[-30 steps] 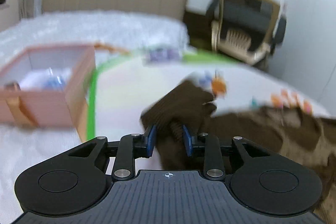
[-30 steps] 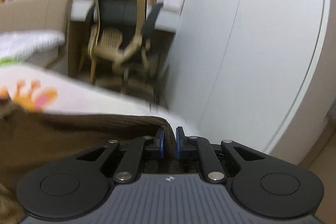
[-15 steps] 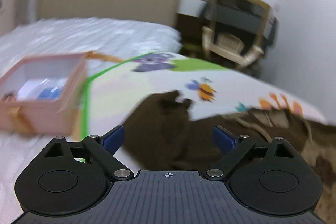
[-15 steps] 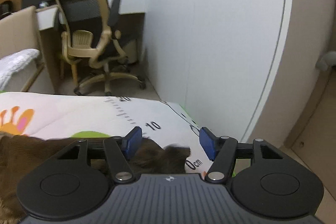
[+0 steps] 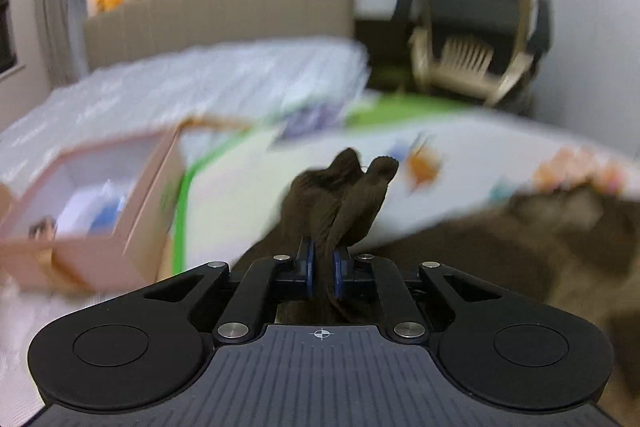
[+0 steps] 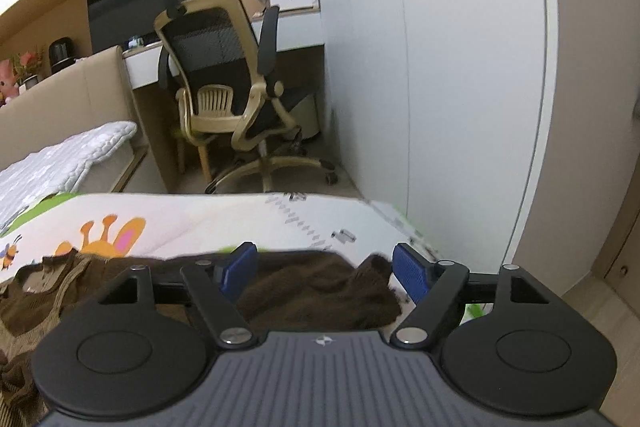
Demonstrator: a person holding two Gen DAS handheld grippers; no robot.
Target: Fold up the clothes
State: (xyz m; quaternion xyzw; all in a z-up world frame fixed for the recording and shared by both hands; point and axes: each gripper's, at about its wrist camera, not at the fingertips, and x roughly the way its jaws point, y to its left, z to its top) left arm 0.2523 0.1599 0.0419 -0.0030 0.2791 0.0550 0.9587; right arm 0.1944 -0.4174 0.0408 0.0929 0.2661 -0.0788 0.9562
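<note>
A dark brown knitted garment lies spread on a white play mat printed with cartoon animals. My left gripper is shut on a bunched corner of the garment, which sticks up past the blue pads. In the right wrist view the same brown garment lies on the mat below my right gripper. Its jaws are opening wide, and the blue pads stand apart from the cloth without pressing it.
A pink open box with white and blue items sits left of the mat on a white quilted bed. A beige office chair stands at a desk behind the mat. A white wardrobe wall runs along the right.
The left gripper opened wide, then shut again on a bunched corner of the garment. The right gripper let go of the garment edge and its jaws spread wider; both views shifted.
</note>
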